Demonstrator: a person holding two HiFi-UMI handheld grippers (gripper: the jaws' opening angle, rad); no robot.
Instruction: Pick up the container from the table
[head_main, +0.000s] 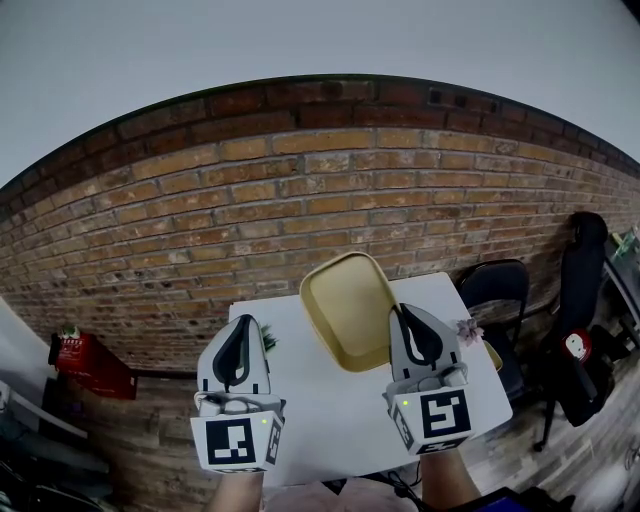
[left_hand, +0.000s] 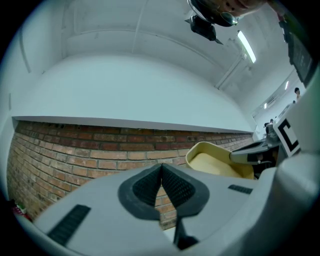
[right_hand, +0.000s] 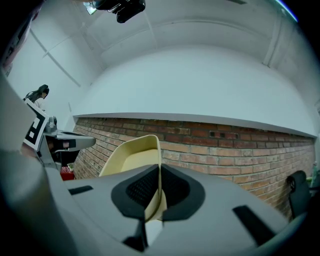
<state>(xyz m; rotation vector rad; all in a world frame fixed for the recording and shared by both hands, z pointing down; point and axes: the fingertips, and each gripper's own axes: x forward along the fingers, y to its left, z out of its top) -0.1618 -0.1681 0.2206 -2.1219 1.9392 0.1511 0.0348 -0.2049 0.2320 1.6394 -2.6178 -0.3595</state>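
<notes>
The container (head_main: 350, 310) is a shallow pale-yellow tray, tilted up on edge above the white table (head_main: 330, 410). My right gripper (head_main: 405, 314) is shut on its right rim; in the right gripper view the rim (right_hand: 156, 150) runs between the pads of that gripper (right_hand: 159, 169). My left gripper (head_main: 243, 324) hangs to the tray's left, apart from it, and its pads meet with nothing between them in the left gripper view (left_hand: 161, 168). That view also shows the container (left_hand: 215, 162) at the right.
A brick wall (head_main: 300, 180) stands behind the table. A red box (head_main: 88, 362) sits on the wooden floor at the left. A black chair (head_main: 495, 285) and a dark bag (head_main: 580, 320) are at the right. A small pinkish item (head_main: 467, 330) lies near the table's right edge.
</notes>
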